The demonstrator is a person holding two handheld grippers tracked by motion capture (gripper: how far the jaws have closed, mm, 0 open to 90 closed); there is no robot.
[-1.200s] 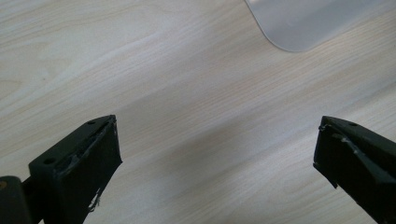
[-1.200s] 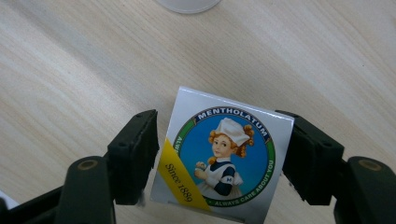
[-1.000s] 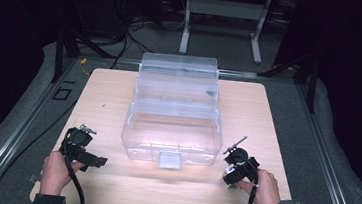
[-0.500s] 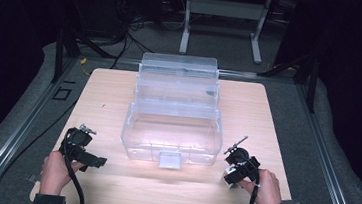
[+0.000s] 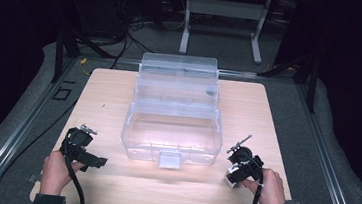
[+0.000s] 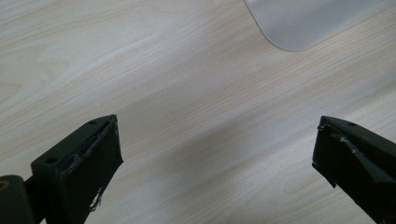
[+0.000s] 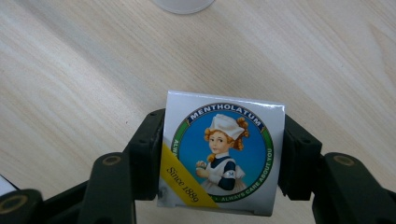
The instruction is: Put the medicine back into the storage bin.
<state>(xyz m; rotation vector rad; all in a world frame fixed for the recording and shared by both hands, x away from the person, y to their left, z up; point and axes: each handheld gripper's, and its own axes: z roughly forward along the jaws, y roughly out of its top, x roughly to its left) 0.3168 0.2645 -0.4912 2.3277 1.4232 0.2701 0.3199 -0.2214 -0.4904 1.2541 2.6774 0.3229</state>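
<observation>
Count of things: one clear plastic box (image 5: 172, 131) with its lid raised at the back, one small Mentholatum carton (image 7: 222, 154), and your two grippers. Your right gripper (image 7: 219, 158) has its jaws pressed against both sides of the carton, which they have just been closing on; in the high view this gripper (image 5: 240, 169) sits near the table's front edge, to the right of the box's front latch (image 5: 169, 159). Your left gripper (image 6: 215, 154) has its jaws set wide apart over bare wood with nothing between them, a pale rounded corner of the box (image 6: 299, 23) farther off.

The surface is a light wooden table (image 5: 119, 96) on grey carpet, with dark surroundings, cables and a white metal stand (image 5: 222, 15) behind.

Compared with a second ago, the box and both hands lie where they were.
</observation>
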